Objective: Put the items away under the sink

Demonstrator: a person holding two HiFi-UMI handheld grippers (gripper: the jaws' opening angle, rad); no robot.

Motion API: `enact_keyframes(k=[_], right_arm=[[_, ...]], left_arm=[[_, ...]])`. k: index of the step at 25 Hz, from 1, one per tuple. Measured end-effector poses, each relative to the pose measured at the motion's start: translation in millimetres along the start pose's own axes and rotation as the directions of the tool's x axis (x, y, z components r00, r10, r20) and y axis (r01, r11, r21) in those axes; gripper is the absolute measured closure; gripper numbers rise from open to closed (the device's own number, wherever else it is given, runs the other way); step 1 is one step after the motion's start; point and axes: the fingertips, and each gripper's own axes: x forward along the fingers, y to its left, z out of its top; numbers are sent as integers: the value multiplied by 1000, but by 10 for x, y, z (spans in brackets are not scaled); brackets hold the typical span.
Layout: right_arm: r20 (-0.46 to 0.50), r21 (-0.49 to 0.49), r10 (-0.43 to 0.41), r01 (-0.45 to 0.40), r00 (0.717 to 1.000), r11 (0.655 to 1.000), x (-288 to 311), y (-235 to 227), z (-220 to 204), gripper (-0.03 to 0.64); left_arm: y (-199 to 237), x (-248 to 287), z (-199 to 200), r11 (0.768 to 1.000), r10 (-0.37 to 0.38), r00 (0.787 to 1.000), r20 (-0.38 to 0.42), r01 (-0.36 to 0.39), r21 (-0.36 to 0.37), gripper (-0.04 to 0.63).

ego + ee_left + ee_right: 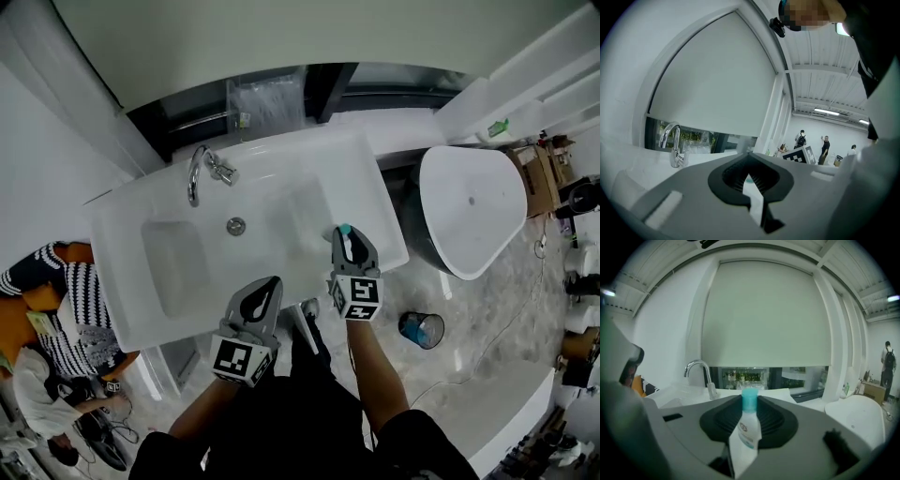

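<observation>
Standing beside the white sink point(169, 281), entry for this moment:

- Operator faces the sink front, one hand-held gripper in each hand, both reaching over the near rim.
- Right hand-held gripper point(344, 239): closed on a small white bottle point(746, 432) with a teal cap. The black pads press on the bottle's body from both sides, and the cap stands past the jaw tips. The bottle is clear of the sink surface, over the flat ledge to the right of the basin and near the front edge.
- Left hand-held gripper point(270, 283): jaw tips drawn together. Behind them is only a thin slit with white showing through it. I can make out no item between the pads, so it appears empty. It sits beside the right one, to its left and nearer the operator, over the front rim.
- Marker cube point(356, 298) on the right unit, another point(242, 358) on the left, both facing up towards the head camera.

Surroundings: the chrome faucet point(195, 173) is at the back left of the basin, with the drain point(235, 225) just in front of it. The pale roller blind point(764, 315) is drawn most of the way down over the window behind. A white freestanding bathtub point(469, 202) stands to the right of the sink, and a blue bin point(421, 329) is on the marble floor in front of it. A seated person in a striped top point(56, 323) is at the left, close to the sink's corner. Two standing figures point(825, 147) are far off across the hall — too small to say more.
</observation>
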Motion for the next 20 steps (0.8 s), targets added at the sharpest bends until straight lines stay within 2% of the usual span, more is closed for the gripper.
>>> enact_keyframes(k=[4,10,20], right_arm=[[21,10,4,-4,1000,1000,-286,182,-16,509],[31,1,40,-40,999,999,-730,400,-13,509],[43,-55,162,-160,986,986,-1485,735,-53,509]], left_arm=[[-77,-183,2,1000,-22,1000,-2,22,13,588],[-267,-465,76,1000,-5,1000,26,4,22,588],[-702,-1097,-37,992,119,990,69,-121,24,588]])
